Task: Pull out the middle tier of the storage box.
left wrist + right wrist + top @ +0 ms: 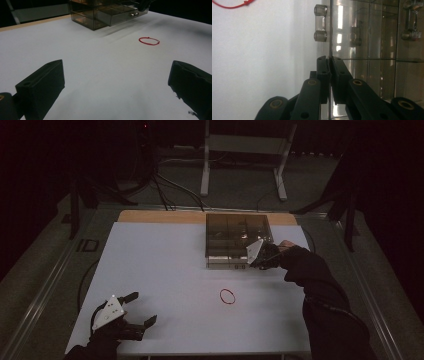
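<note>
A smoky clear drawer box [239,232] stands at the back middle of the white table [160,265]. Its lower drawer [226,263] sticks out a little toward me. My right gripper [251,264] is at the drawer's right end, and in the right gripper view it [329,75] is shut on the thin front panel [330,37], below the clear handle [320,23]. A red loop [227,296] lies flat on the table in front of the box. My left gripper [142,309] hovers at the front left, open and holding nothing [117,85], with the red loop [149,41] well ahead of it.
A wooden strip [160,216] runs along the table's far edge. Cables and a white frame stand [245,145] sit on the dark floor beyond. The person's right sleeve [320,290] lies over the table's right side.
</note>
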Action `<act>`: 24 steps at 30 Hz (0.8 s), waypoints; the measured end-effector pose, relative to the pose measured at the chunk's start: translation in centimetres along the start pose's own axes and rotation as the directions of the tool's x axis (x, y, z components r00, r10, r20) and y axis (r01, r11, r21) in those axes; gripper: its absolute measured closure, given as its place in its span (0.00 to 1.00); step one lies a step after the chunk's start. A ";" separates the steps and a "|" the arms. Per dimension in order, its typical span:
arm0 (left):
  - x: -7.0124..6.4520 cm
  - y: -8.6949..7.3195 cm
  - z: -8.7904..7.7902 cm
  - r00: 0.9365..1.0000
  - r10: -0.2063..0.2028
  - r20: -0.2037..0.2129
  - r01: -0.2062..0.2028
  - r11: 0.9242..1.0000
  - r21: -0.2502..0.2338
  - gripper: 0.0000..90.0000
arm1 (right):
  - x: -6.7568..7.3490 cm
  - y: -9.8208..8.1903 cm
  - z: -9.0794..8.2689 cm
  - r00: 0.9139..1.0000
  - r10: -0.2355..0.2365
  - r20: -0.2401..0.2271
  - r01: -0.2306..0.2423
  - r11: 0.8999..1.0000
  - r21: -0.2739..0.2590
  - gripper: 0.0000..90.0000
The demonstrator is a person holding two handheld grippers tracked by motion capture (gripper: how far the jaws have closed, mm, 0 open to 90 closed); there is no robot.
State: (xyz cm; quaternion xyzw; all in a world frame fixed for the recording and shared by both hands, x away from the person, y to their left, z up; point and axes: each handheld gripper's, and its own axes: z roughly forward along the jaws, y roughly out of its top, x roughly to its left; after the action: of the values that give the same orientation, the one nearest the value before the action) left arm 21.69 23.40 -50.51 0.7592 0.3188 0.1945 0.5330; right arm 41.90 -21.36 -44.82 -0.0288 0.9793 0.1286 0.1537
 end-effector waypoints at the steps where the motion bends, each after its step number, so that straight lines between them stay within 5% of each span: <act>1: 0.0 0.0 0.0 1.000 0.000 0.000 0.000 1.000 0.000 0.02 | 0.0 0.0 0.0 1.000 0.000 0.000 0.000 1.000 0.000 0.96; 24: 0.0 0.0 0.0 1.000 -0.002 0.000 0.002 1.000 0.000 0.02 | 0.0 0.0 0.0 1.000 0.020 0.013 -0.020 1.000 -0.012 0.95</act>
State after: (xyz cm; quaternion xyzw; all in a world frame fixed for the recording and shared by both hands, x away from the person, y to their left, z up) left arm 21.68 23.43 -50.50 0.7589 0.3197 0.1941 0.5331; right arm 41.91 -21.35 -44.85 -0.0192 0.9777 0.1360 0.1587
